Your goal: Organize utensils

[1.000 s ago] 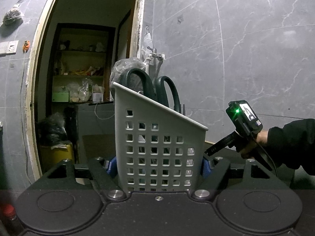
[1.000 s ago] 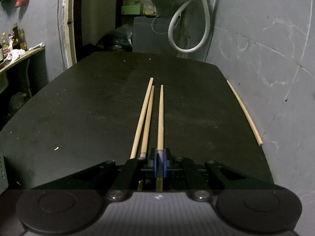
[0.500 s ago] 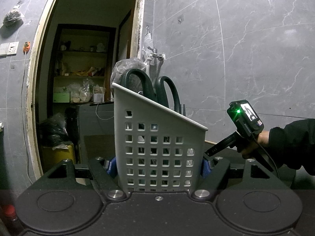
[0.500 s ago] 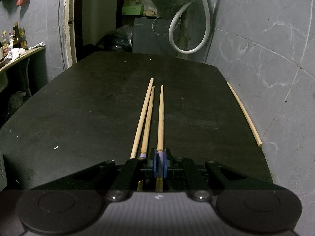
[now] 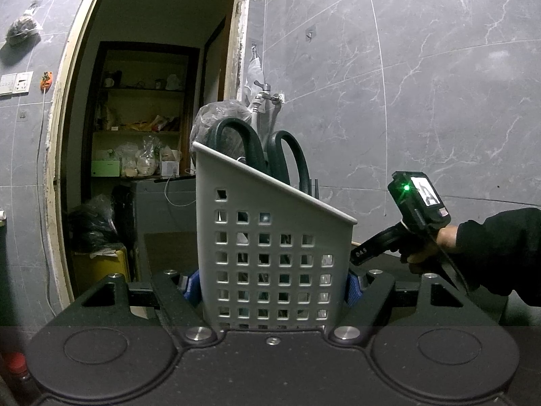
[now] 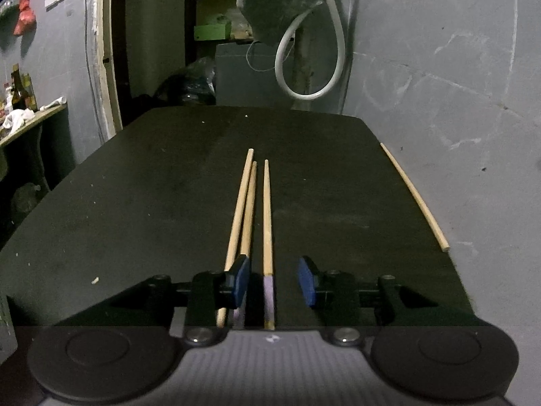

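The left gripper (image 5: pixel 272 282) clasped a grey basket (image 5: pixel 270 257) holding scissors (image 5: pixel 260 155). The right gripper (image 6: pixel 274 286), jaws just parted, straddled one chopstick (image 6: pixel 267 216) lying untouched on the tabletop (image 6: pixel 135 203); two more (image 6: pixel 243 209) lay beside it.

A gray basket (image 5: pixel 270 253) with square holes stands up, and dark scissors (image 5: pixel 257 149) poke out. Three wooden chopsticks (image 6: pixel 267 216) lie side by side on the black table (image 6: pixel 135 203); a fourth chopstick (image 6: pixel 414 194) lies near its edge.
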A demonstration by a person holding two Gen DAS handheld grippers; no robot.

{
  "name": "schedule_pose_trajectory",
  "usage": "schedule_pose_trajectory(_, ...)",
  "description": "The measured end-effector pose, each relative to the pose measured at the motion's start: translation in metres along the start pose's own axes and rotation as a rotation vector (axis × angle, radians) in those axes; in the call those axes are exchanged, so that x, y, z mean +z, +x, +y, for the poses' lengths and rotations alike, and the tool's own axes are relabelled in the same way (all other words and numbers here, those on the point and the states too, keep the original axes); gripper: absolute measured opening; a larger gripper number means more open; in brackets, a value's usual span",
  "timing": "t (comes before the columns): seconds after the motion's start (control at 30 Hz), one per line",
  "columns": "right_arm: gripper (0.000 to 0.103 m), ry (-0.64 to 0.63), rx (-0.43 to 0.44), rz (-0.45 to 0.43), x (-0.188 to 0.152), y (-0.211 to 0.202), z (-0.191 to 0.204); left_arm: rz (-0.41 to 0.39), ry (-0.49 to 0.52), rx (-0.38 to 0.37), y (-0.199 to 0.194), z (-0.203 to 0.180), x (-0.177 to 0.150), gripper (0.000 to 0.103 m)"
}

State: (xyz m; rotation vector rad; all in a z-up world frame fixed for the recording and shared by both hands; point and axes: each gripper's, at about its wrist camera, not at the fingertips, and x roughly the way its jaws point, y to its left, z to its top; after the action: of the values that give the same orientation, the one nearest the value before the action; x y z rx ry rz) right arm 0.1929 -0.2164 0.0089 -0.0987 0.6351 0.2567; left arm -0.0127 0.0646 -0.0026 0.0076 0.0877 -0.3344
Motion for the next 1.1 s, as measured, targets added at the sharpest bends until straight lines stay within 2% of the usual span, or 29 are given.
schedule_pose_trajectory(0.5, 0.041, -0.015, 0.013, 0.031, 0.002, 0.005, 0.007, 0.000, 0.001, 0.001, 0.000, 0.000, 0.000, 0.077)
schedule_pose_trajectory(0.53, 0.035, -0.013, 0.017, 0.032, 0.002, 0.005, 0.007, 0.000, 0.002, 0.001, 0.000, 0.000, 0.000, 0.077)
schedule_pose_trajectory(0.57, 0.018, -0.013, 0.023, 0.033, 0.001, 0.004, 0.007, 0.000, 0.001, 0.001, 0.000, 0.000, 0.000, 0.077)
schedule_pose_trajectory(0.7, 0.015, -0.038, 0.008, 0.040, -0.005, -0.005, 0.009, 0.001, -0.001, 0.001, 0.001, 0.000, 0.001, 0.077)
schedule_pose_trajectory(0.9, 0.015, -0.017, 0.026, 0.051, -0.032, -0.042, 0.005, 0.000, -0.002, 0.001, 0.000, 0.000, 0.001, 0.077)
schedule_pose_trajectory(1.1, 0.015, -0.085, 0.078, 0.070, -0.073, -0.098, 0.026, -0.002, -0.001, 0.004, 0.000, -0.002, 0.000, 0.077)
